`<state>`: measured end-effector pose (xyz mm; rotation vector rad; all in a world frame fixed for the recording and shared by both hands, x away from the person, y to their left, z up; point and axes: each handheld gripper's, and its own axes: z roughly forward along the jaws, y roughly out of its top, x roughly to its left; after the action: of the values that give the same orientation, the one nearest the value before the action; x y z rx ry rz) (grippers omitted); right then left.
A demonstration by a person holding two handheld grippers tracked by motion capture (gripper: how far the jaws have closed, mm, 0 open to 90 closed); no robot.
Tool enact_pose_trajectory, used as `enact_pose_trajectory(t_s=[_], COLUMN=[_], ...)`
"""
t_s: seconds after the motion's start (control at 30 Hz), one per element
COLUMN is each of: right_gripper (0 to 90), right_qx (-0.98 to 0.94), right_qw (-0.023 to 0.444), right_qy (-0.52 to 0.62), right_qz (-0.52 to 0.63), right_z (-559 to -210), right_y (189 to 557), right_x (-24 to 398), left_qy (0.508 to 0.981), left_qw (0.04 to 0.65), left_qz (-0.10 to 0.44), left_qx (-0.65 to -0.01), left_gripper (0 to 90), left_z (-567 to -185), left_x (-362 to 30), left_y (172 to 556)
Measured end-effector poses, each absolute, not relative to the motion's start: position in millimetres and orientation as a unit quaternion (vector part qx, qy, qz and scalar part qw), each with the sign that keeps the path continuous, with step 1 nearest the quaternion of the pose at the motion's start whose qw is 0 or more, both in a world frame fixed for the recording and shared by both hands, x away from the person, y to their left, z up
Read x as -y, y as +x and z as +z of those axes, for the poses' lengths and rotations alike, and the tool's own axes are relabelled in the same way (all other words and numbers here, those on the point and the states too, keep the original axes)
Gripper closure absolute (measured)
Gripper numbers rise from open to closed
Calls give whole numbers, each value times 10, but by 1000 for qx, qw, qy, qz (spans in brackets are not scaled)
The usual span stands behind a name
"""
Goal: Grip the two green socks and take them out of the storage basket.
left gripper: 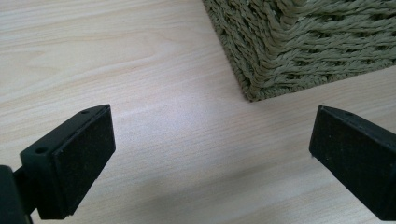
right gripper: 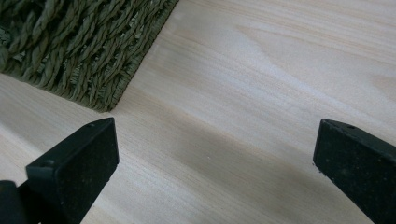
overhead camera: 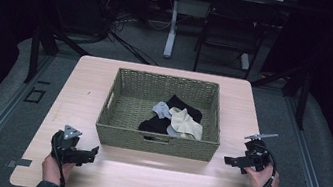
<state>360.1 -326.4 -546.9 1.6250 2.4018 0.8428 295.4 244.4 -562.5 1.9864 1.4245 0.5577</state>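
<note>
Left hand-held gripper (overhead camera: 92, 154): wide, empty | right hand-held gripper (overhead camera: 229, 160): wide, empty | advise: lift over basket (overhead camera: 156, 142) rim (avoid snagging), take one sock (overhead camera: 187, 123).

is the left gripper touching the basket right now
Apart. In the left gripper view, bare table lies between the open left gripper and the basket corner.

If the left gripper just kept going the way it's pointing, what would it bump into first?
Probably the near corner of the woven basket. The open left gripper has bare table ahead first; depth is hard to judge.
</note>
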Motion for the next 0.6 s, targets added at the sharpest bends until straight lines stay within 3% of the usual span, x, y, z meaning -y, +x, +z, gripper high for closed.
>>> enact_pose_trajectory(t_s=[0.6], right_gripper=[0], right_qx=[-790], right_qw=[73], right_qy=[551], right_qz=[259], right_z=[-5213], right_y=[3691], right_x=[3343], left_qy=[753], left_qw=[319], left_qz=[209], left_qx=[-536], left_gripper=[1], left_z=[-5587], left_x=[-2425], left_y=[2928])
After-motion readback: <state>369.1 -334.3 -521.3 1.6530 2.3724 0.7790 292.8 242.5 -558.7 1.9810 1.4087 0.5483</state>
